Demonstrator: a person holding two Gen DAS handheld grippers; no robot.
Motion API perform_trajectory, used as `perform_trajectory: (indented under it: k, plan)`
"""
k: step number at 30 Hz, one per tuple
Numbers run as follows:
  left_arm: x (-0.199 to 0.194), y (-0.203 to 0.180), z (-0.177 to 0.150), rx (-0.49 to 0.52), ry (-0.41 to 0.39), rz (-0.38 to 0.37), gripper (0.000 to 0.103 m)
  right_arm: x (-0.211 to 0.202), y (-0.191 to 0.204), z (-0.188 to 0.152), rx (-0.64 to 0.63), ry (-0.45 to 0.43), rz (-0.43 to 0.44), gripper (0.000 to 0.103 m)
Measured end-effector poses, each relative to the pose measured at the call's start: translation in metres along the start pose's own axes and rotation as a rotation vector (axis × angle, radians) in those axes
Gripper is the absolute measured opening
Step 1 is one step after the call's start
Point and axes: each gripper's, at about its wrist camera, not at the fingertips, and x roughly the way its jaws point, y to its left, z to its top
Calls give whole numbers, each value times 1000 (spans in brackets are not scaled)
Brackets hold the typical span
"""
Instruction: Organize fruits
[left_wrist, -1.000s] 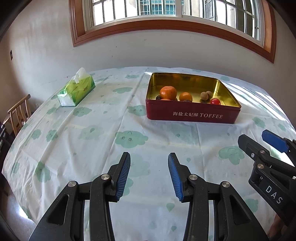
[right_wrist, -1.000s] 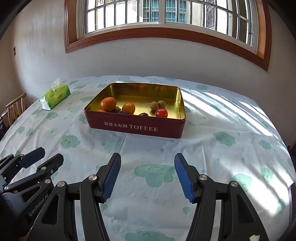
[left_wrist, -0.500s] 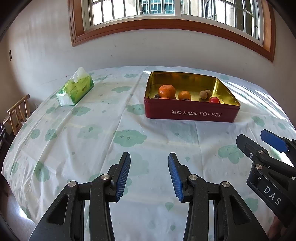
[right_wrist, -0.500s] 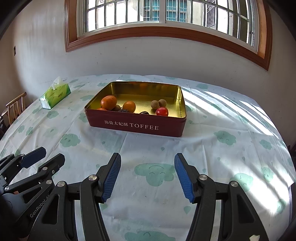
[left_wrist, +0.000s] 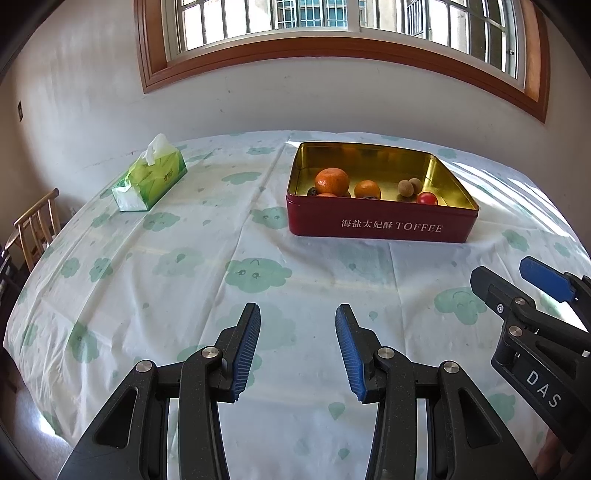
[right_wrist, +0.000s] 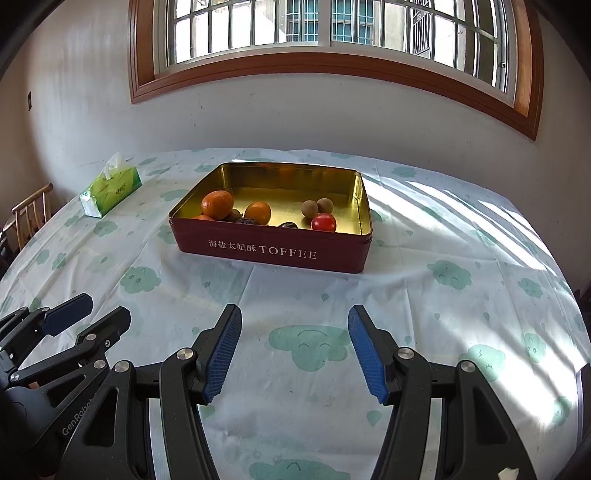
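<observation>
Nearest the cameras, the left tongs hover over the cloud-printed cloth of the worktop with their blue-padded fingers spread wide and nothing between them; the right tongs hang just beside them at 3 o'clock, likewise wide and empty. Bare cloth lies between both tongs and the red toffee tin, which sits on the worktop at 12 o'clock from the right tongs and at about 1 o'clock from the left tongs, with nothing standing in the path. Inside its gold-lined tray, against the near wall, lie the fruits: a large tangerine at the left end, a smaller tangerine just beside it, some dark wrinkled fruits low between and in front of them, partly hidden by the wall, and a red cherry tomato toward the right. Just behind the tomato two brown longans sit touching each other. The far half of the tin shows only gold floor. Farther off, at 10 o'clock, a green tissue box rests near the worktop's far left edge, well apart from the tin. A wooden chair stands beyond that edge, and a wood-framed window spans the wall behind.
</observation>
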Motion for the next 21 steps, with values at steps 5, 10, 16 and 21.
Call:
perform_trajectory:
  k: [5,10,16,21]
  plan:
    - [1,-1,0,3,2,1,44,0,0,0,0,0,0,58]
    - [1,-3,-2,6,5,-5,44,1,0,-1,2,2,-1,58]
    - [0,-5,-2,17,-4,3,44,1,-1,-3,0,3,-1,58]
    - [1,-7,0,26,-1,-8,44,1,-1,-2,2,4,0,58]
